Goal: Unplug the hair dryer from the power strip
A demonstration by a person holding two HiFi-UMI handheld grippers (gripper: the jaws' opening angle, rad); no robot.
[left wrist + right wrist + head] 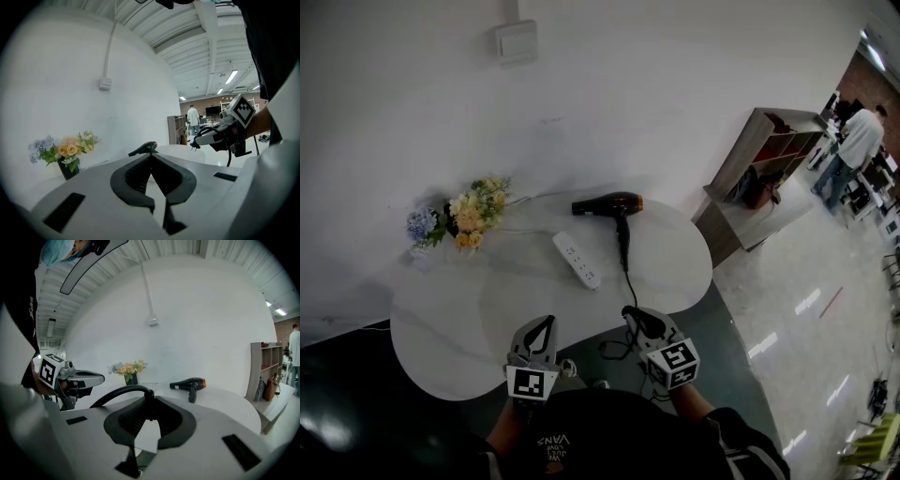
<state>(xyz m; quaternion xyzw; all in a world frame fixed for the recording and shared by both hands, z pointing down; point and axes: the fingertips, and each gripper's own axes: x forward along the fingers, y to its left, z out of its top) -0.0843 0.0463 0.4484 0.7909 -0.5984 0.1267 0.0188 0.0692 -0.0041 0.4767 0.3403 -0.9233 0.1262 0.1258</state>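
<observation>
We are looking down on a white table where a dark vase is holding a bunch of yellow, peach and pale blue flowers close to the wall. Off to the right, an open wooden shelf unit is showing reddish compartments whose contents we cannot make out. The hair dryer is lying on its side at the far middle of the table. It is black with orange at one end, and its handle is pointing toward us, just beyond the white power strip. Its black cord is running off the near table edge to us. We are clamping the right gripper on the plug, which is hanging in the air clear of the strip, prongs bare. We are holding the left gripper beside it, jaws pressed together on nothing.
</observation>
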